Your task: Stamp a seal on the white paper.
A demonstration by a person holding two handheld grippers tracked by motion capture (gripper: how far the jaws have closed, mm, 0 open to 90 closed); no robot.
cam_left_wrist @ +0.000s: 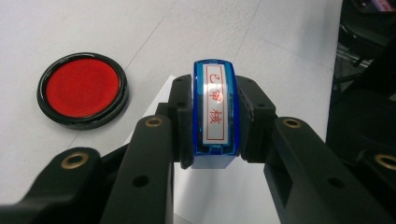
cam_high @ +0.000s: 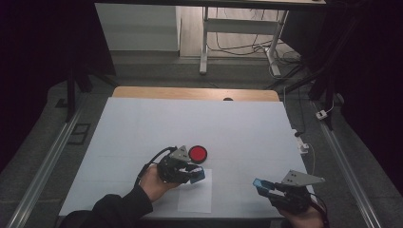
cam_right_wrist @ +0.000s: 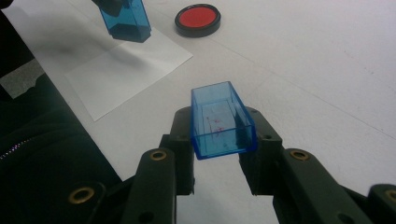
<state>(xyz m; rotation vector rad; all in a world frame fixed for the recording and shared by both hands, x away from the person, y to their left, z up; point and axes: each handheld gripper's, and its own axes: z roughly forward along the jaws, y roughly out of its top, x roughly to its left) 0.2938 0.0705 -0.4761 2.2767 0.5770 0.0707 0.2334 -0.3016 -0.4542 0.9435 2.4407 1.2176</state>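
Note:
My left gripper [cam_high: 192, 175] is shut on a blue stamp [cam_left_wrist: 215, 111] with a white label bearing red characters. It hovers over the near-left part of a white paper sheet [cam_high: 196, 194]. In the right gripper view the stamp [cam_right_wrist: 126, 21] hangs just above that sheet [cam_right_wrist: 116, 70]. A round red ink pad [cam_high: 197, 153] in a black rim lies just beyond the left gripper, also seen as the ink pad [cam_left_wrist: 82, 89] and the ink pad [cam_right_wrist: 198, 18]. My right gripper [cam_high: 264, 186] is shut on the stamp's clear blue cap [cam_right_wrist: 222, 119], held open-side up near the table's front right.
The white table top [cam_high: 190, 128] stretches far beyond the ink pad. Its front edge lies close under both hands. A dark sleeve [cam_high: 111, 211] comes in at the bottom left. A desk frame and cables [cam_high: 247, 42] stand on the floor behind the table.

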